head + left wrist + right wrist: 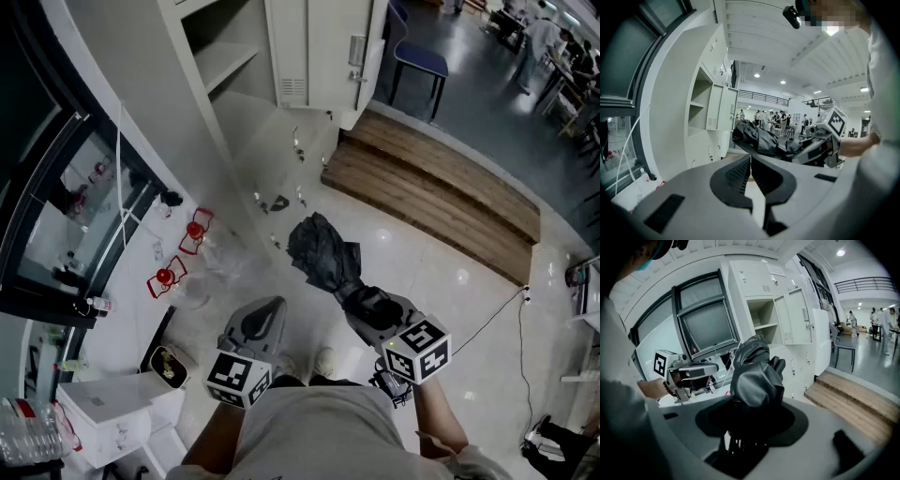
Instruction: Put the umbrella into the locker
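Right gripper (354, 294): clamped on umbrella (322, 248).
Left gripper (270, 307): jaws together, empty.
Risk: fabric, seemingly loose, may be snagged on locker (230, 61).

1 umbrella (323, 251), 2 grippers (left gripper (274, 307), right gripper (356, 298)), 1 blue chair (419, 58), 1 wooden step (431, 202), 2 red round things (165, 277) left of frame.

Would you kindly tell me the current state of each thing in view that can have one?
umbrella: folded, held off the floor
locker: door open
right gripper: shut on the umbrella
left gripper: jaws together, nothing between them
chair: upright, nobody on it
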